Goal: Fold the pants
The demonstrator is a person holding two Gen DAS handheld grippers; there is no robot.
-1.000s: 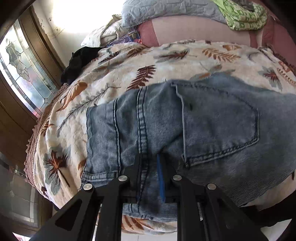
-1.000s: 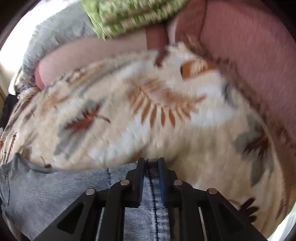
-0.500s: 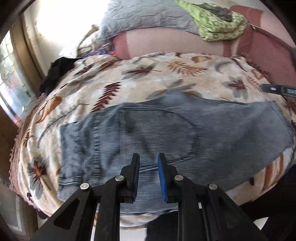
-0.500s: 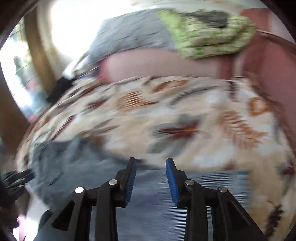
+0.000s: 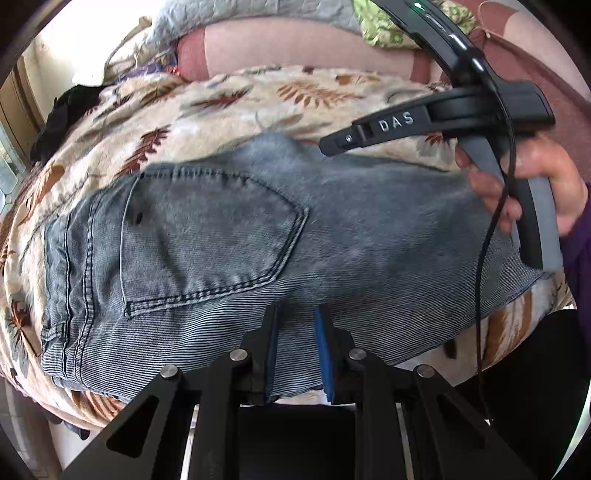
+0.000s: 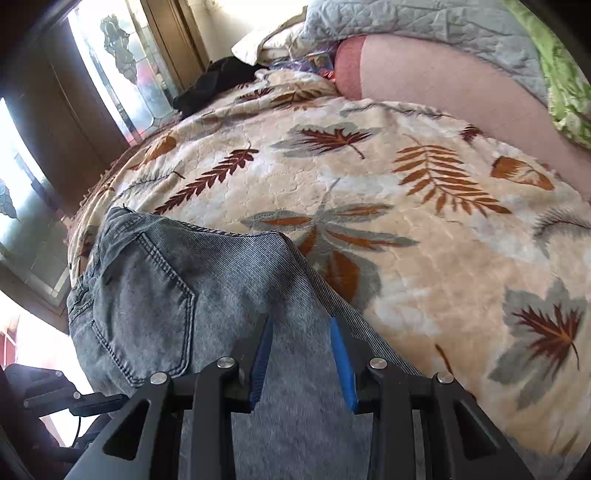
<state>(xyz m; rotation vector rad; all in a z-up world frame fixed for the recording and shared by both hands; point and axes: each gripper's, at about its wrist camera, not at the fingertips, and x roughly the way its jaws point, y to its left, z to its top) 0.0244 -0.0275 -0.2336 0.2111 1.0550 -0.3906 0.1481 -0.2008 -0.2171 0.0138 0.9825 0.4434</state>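
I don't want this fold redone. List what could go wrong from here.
1. The jeans reach the blanket's near edge, so a tug could slide them off the bed.
2. Both the left gripper and right gripper hover unclamped over denim; a careless close may grab only the top layer and undo the fold.

**Pants across the near edge of the bed**

In the left wrist view the pants (image 5: pixel 280 236) lie folded on the blanket (image 5: pixel 258 99), waistband toward 9 o'clock, back pocket (image 5: pixel 207 236) left of centre. The left gripper (image 5: pixel 295 343) sits at 6 o'clock over their near edge. The right gripper (image 5: pixel 436 122) comes in from 2 o'clock above the pants, with the hand (image 5: pixel 532 184) holding it at 3 o'clock. Behind the blanket, at 12 o'clock, pillows (image 5: pixel 258 22) are stacked. A dark garment (image 5: pixel 62 114) lies at 10 o'clock on the blanket's far corner.
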